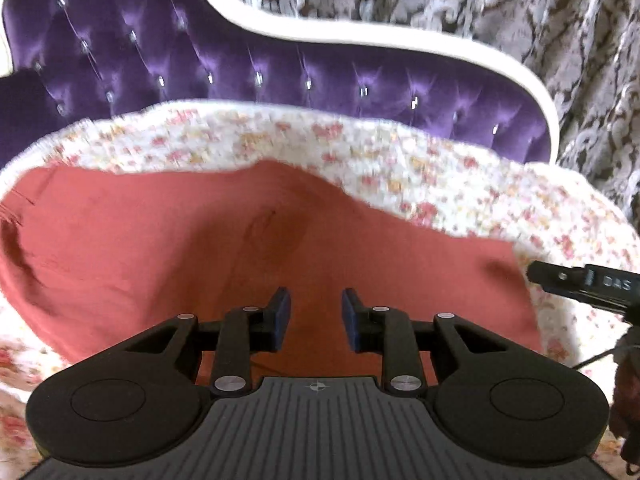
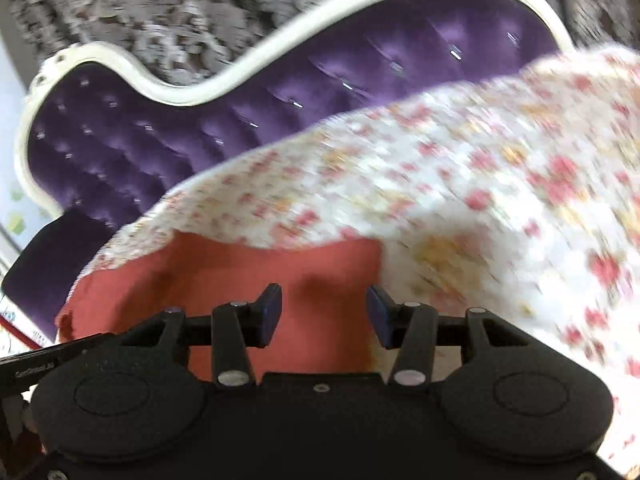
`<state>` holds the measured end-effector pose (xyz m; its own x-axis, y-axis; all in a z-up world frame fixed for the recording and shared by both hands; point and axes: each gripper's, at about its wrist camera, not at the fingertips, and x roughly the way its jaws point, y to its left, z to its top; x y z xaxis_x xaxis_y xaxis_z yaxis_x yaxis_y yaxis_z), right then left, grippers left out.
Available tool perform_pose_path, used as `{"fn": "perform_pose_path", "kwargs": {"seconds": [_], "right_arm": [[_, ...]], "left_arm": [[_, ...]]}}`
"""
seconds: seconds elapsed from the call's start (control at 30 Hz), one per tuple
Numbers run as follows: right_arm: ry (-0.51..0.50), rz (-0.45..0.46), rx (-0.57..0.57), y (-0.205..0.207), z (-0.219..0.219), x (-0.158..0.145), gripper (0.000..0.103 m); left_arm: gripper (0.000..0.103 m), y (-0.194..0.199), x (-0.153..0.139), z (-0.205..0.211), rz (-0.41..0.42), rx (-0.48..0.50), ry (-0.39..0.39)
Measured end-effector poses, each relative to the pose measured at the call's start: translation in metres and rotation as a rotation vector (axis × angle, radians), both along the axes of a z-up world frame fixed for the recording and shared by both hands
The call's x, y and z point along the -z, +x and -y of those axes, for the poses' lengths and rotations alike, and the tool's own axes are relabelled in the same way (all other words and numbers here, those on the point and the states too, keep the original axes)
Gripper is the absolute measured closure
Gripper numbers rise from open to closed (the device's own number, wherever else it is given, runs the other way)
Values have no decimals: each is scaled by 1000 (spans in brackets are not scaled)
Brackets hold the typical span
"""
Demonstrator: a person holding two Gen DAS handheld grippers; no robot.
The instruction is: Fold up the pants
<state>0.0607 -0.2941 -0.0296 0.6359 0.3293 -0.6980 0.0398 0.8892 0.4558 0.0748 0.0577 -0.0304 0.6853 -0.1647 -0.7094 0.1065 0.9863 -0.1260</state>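
Salmon-red pants (image 1: 224, 240) lie spread on the floral bed cover (image 1: 400, 168), below the purple tufted headboard (image 1: 280, 68); left gripper (image 1: 316, 316) hovers over the fabric, jaws apart, gripping nothing; right gripper (image 2: 324, 312) stands released, jaws wide, above the pants' right edge.

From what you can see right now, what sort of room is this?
Most likely a bedroom: the pants lie on a floral bedspread in front of a tufted purple headboard with a white frame, against damask-patterned wallpaper.
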Motion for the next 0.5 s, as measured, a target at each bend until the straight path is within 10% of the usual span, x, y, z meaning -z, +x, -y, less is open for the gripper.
{"fn": "perform_pose_path", "kwargs": {"seconds": [0.23,0.33,0.5], "right_arm": [[120,-31,-15,-1,3,28,47],[164,-43,-9,4,4,32,88],[69,55,-66,8,3,-2,93]], "left_arm": [[77,11,33,-11,-107,-27,-58],[77,8,31,-10,-106,-31,-55],[78,11,21,-1,-101,-50,-85]]}}
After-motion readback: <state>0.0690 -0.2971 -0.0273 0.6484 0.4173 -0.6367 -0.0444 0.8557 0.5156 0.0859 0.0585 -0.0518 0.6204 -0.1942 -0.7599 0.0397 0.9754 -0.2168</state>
